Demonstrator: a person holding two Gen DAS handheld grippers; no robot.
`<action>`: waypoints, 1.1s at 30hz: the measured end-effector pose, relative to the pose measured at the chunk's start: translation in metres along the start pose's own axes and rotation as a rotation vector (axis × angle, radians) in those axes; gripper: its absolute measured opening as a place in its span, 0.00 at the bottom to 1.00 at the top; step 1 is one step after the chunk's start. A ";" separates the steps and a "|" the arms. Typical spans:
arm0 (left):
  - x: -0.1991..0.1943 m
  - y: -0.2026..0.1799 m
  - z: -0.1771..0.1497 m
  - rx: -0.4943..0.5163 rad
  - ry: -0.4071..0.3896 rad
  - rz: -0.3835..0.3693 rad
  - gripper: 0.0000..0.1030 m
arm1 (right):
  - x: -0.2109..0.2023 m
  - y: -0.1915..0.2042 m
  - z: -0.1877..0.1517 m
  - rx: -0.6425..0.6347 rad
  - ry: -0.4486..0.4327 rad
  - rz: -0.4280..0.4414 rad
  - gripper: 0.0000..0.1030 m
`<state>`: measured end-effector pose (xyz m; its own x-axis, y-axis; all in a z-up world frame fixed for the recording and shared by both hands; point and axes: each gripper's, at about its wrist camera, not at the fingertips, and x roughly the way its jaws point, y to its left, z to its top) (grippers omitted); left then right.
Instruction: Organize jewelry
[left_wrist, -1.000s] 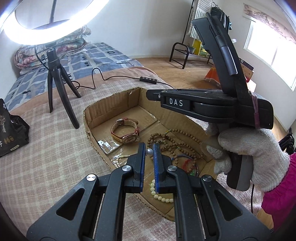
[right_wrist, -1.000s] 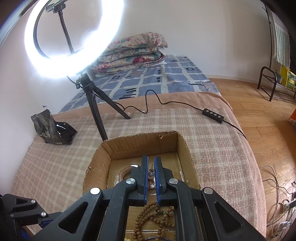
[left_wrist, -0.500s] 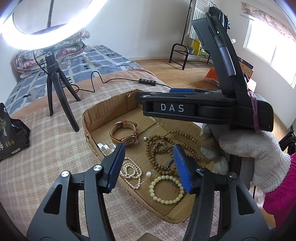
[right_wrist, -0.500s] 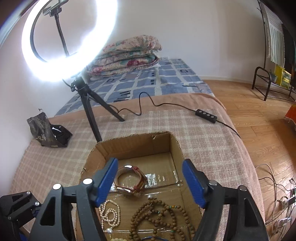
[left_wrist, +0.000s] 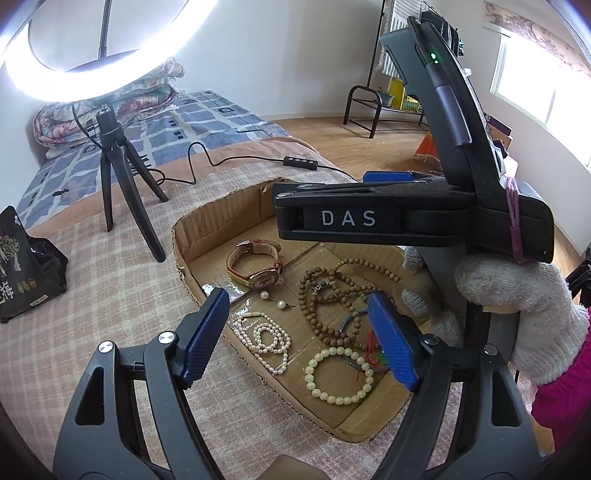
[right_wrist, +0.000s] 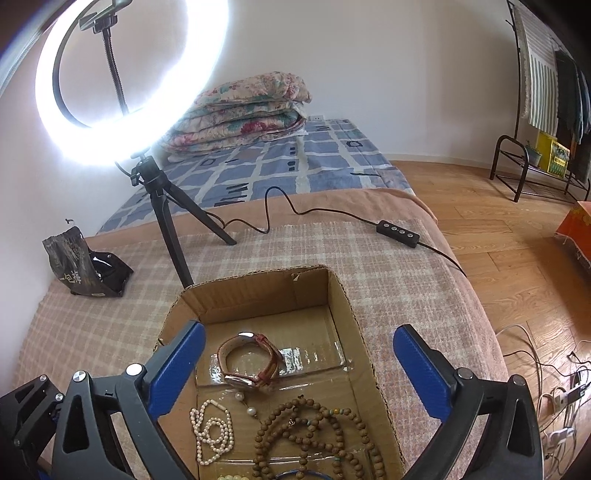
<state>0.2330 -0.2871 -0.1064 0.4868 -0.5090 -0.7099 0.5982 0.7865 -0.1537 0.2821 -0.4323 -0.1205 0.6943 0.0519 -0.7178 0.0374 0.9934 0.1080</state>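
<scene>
Over the shallow cardboard box (left_wrist: 207, 229) on the bed, you hold both the left gripper (left_wrist: 299, 332) and right gripper (right_wrist: 308, 363) spread wide and empty, apparently poised to choose a piece. Inside lie one watch (left_wrist: 256, 264), one pearl strand (left_wrist: 266, 338), one pale bead bracelet (left_wrist: 341, 374), tangled wooden beads (left_wrist: 332, 291) and two loose pearls (left_wrist: 273, 300)

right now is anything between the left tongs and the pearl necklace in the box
Nothing visible blocks it. The left tongs hang open above the cardboard box, and the pearl necklace lies uncovered on the box floor between the fingers. The right tongs sit higher and farther back, over the watch.
</scene>
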 end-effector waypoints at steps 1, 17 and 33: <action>-0.001 0.000 0.000 0.001 0.001 0.003 0.78 | -0.001 0.001 0.000 -0.003 0.000 -0.001 1.00; -0.032 0.008 -0.006 0.000 -0.020 0.024 0.78 | -0.028 0.019 -0.001 -0.031 -0.018 -0.027 1.00; -0.097 0.024 -0.030 -0.022 -0.068 0.070 0.78 | -0.092 0.045 -0.014 -0.055 -0.062 -0.076 1.00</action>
<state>0.1814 -0.2080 -0.0614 0.5692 -0.4742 -0.6717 0.5471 0.8283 -0.1211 0.2099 -0.3912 -0.0587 0.7341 -0.0290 -0.6784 0.0537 0.9984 0.0155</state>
